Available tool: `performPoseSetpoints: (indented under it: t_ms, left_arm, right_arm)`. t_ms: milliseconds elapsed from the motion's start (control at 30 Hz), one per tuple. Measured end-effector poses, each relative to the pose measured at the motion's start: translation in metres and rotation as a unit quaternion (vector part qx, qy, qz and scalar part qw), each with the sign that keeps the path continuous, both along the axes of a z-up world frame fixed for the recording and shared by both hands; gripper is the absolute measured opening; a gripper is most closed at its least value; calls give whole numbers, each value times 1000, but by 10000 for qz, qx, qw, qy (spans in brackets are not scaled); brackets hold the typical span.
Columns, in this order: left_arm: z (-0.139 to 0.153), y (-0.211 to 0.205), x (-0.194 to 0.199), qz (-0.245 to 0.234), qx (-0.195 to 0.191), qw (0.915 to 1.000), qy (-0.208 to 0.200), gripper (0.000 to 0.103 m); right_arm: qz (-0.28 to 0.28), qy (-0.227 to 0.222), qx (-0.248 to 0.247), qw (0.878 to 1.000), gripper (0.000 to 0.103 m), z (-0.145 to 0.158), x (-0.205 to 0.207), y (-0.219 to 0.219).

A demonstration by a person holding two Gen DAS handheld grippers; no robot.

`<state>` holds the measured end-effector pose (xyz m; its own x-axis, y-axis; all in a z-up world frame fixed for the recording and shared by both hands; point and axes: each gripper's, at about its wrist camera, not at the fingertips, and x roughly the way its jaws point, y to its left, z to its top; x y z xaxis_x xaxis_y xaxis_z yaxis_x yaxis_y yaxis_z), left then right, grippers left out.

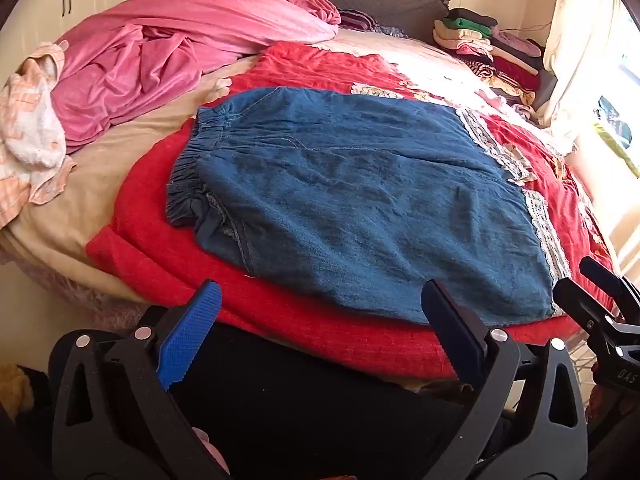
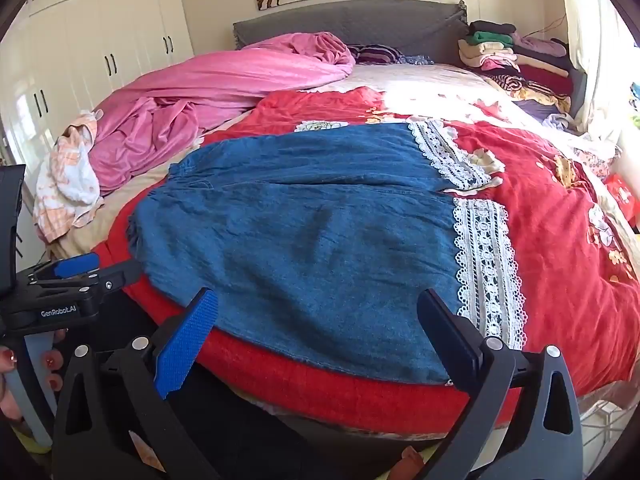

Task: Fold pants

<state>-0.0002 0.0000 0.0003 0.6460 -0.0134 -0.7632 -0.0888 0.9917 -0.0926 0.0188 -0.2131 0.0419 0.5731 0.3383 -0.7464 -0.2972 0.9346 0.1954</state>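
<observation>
Both sets of jaws stood wide apart and empty, left gripper and right gripper at six o'clock. Beyond lay the blue pants, spread flat on the red blanket, legs side by side; folding looked not yet begun.

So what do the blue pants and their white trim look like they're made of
Pants: looks like soft, washed denim or a denim-look cotton, matte, with a slightly fuzzy weave, visible stitching and a gathered elastic waistband.
Trim: white openwork lace, probably cotton crochet, going by its patterned holes and scalloped edge along the leg ends.
</observation>
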Motion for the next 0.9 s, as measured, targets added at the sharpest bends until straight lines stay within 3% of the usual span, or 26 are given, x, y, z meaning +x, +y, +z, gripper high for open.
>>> performPoseSetpoints:
  t_ms: [900]
  left_arm:
    - [0,-3,-1,-67,7,10000,-39,94]
  right_arm:
    - [125,-186,-217,9995,99,5,-8,8]
